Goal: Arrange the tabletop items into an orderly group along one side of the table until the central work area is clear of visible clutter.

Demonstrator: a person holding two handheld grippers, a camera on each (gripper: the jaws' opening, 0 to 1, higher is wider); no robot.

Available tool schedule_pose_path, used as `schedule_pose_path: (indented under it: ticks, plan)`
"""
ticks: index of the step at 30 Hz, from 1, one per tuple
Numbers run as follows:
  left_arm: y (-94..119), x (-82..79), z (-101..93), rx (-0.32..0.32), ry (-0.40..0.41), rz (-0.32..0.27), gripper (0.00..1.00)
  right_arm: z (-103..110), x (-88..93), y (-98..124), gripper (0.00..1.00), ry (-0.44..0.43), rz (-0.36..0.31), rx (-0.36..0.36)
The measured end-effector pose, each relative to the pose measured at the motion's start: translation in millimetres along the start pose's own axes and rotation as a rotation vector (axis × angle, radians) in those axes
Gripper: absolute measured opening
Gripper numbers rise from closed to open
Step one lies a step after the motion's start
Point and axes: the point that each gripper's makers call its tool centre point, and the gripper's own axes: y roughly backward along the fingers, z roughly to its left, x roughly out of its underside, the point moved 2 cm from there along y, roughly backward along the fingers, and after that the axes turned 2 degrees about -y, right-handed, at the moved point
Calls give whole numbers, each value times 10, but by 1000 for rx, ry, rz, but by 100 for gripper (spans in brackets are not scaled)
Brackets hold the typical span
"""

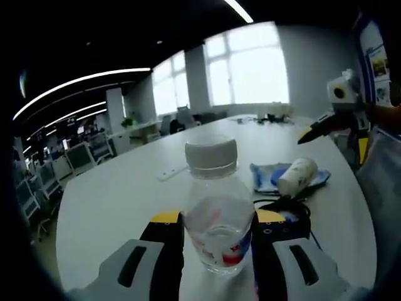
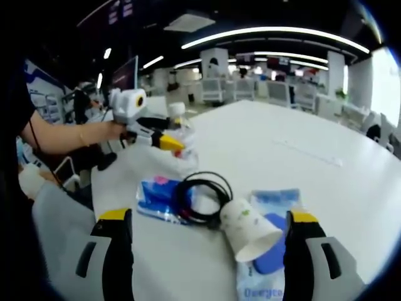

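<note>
left gripper view: left gripper (image 1: 217, 241) clamped around clear bottle (image 1: 214, 207) at mid-body, above white table (image 1: 119, 194); paper cup (image 1: 297, 175) lying on blue packet (image 1: 269, 177) beyond. judged light, slick, crushable; best held below the shoulder.

right gripper view: right gripper (image 2: 208, 251) spread wide, empty, near tipped paper cup (image 2: 249, 229); black cable (image 2: 202, 194) coiled beside, over blue packet (image 2: 160, 197). cup likely flimsy; better pinched at the rim.

Blown-out windows (image 1: 250, 66), ceiling light strips (image 2: 276, 34), dim room corners, soft blur, fisheye edge bending
</note>
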Motion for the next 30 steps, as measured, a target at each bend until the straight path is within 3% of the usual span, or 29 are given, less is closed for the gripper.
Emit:
schedule_pose_path:
  ticks: [6,10,21,30]
  plan:
    - [-49,-27,7,18,4,4,39,-14,10,0,100,2,6,6]
    - [-83,-64,48,47,52,-14,39,-31,29,2,100,5,16,12]
    - [-150,-258,276,58,4,-35,40,-107,100,-43,100,0,51,30]
    - [-215,-266,478,47,-10,-37,40,-172,101,-96,100,-12,57,35]
